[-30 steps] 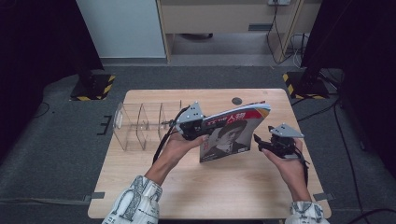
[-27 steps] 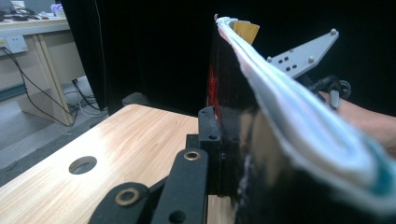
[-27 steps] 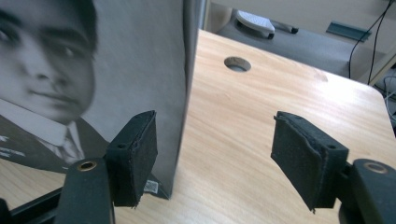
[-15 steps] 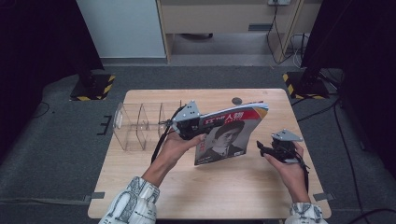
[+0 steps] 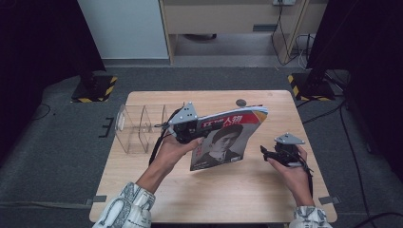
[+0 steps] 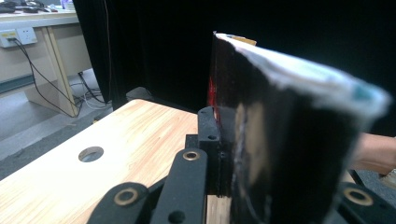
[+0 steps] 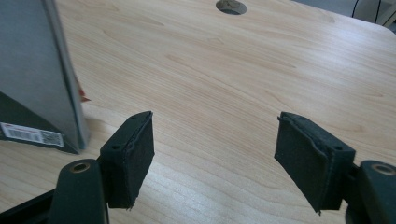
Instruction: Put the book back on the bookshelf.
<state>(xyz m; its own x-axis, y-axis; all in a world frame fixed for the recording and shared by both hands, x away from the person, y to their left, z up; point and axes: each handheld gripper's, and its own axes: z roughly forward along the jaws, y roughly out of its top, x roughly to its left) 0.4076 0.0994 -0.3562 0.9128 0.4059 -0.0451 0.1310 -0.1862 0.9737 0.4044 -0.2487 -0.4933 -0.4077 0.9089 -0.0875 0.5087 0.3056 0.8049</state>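
magazine [image 5: 227,138] upright, cover toward the person, clamped in left hand-held gripper [image 5: 186,129]; right hand-held gripper [image 5: 267,153] agape

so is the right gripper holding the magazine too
No, the right gripper is open over bare table, with the magazine off to one side.

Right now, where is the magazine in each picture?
High view: the magazine is mid-table, clamped in the left gripper.
Left gripper view: it stands on edge, right of centre.
Right gripper view: its corner is at the left edge.
Shared landmark: the round table hole.
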